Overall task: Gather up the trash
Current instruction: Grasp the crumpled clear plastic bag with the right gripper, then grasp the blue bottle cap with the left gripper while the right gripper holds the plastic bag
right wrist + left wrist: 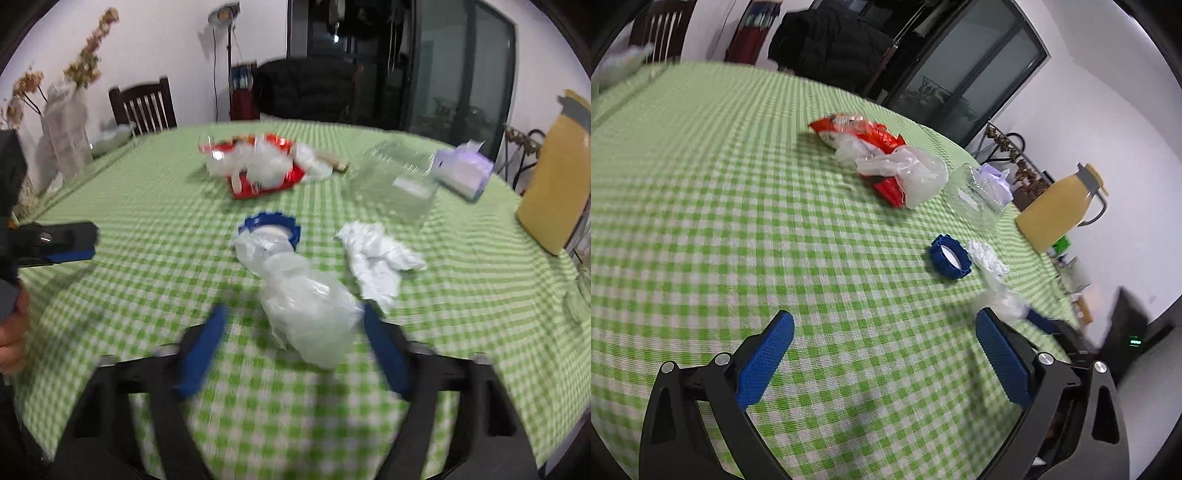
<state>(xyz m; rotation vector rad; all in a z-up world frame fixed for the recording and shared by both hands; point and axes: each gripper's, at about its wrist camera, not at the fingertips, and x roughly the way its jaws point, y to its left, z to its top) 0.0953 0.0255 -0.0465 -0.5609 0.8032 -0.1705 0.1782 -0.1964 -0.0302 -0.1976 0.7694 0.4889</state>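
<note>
Green-checked tabletop [122, 295] — wide bare cloth runs along its near edge and out to the left side, plenty of room there. The far right edge is crowded: a yellow jug [550, 184] at the rim, a clear jar [399, 184] lying beside a tissue pack [465, 173]. Mid-table sits a red wrapper [258, 170] heaped with clear film.

Right gripper [291, 321] is over a crumpled clear plastic bag [306, 314], which lies between its blue fingers [207, 343]. The jaws are partly apart; the blur hides whether the pads press it. The bag's far end overlaps a blue lid [269, 225], with a white paper wad [376, 258] just right of it.

Left gripper [884, 325] — jaws wide apart, nothing between them, only bare cloth.
</note>
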